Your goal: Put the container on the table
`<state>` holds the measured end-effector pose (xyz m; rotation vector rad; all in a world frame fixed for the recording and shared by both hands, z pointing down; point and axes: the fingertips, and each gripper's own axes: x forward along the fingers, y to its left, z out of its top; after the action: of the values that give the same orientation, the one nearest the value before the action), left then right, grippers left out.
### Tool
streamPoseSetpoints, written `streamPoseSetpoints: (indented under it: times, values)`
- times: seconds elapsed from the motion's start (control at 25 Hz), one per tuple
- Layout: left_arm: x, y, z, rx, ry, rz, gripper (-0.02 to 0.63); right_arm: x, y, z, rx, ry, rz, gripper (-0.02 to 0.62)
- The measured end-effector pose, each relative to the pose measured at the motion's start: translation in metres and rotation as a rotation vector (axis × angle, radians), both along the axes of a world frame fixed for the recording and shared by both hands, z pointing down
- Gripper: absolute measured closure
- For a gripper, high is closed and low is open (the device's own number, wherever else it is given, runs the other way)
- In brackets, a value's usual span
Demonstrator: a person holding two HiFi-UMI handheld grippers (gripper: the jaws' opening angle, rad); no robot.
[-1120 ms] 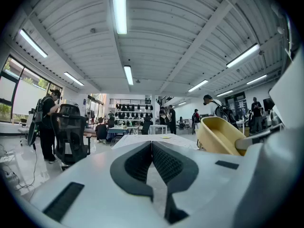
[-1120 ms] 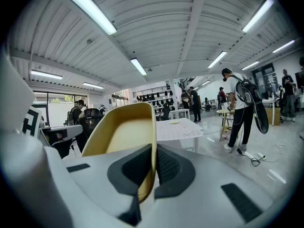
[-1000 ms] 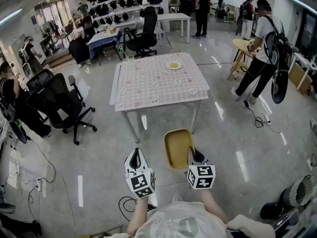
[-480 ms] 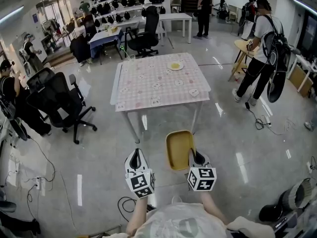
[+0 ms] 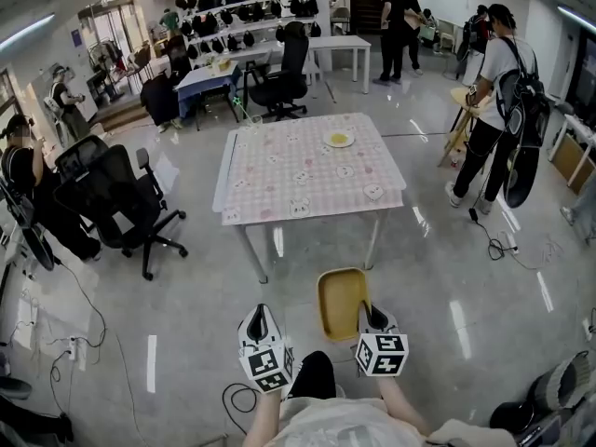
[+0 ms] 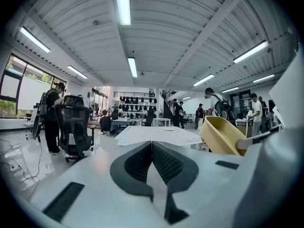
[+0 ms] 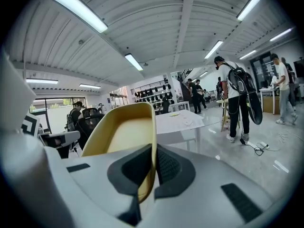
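My right gripper [image 5: 371,317] is shut on the near rim of a yellow oblong container [image 5: 341,303], held out over the floor short of the table [image 5: 307,170]. In the right gripper view the container [image 7: 124,139] rises between the pads, its rim pinched at my right gripper [image 7: 152,171]. My left gripper [image 5: 260,321] hangs to the left of the container, shut with nothing in it; in its own view the left gripper [image 6: 152,151] shows closed pads and the container [image 6: 221,135] at the right. The table has a pink patterned cloth and a small plate [image 5: 338,140].
Black office chairs [image 5: 114,203] stand left of the table. A person with a backpack [image 5: 494,110] stands at the right by a round wooden table [image 5: 463,99]. Cables [image 5: 88,315] run over the glossy floor at the left and right. More desks and people fill the back of the room.
Both grippers and the container have sunk lower in the head view. The table now lies further down the frame, as the view has shifted forward.
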<state>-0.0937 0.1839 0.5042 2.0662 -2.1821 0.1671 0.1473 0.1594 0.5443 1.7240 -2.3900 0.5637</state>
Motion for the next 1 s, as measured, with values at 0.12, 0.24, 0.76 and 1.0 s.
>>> streamPoseSetpoints:
  times: [0.12,0.24,0.76,1.0]
  values:
    - [-0.002,-0.018,-0.005,0.014,0.0,-0.006,0.578,-0.004,-0.018,-0.004,0.016,0.015,-0.019,0.565]
    - [-0.003,-0.055,-0.008,0.038,0.003,0.007,0.578,-0.008,-0.05,-0.01,0.046,0.023,-0.022,0.565]
    - [-0.034,-0.275,-0.045,0.121,-0.014,0.089,0.578,-0.03,-0.256,-0.04,0.114,0.074,0.032,0.565]
    - [-0.073,-0.391,-0.067,0.147,-0.015,0.094,0.578,-0.062,-0.374,-0.064,0.143,0.098,0.033,0.565]
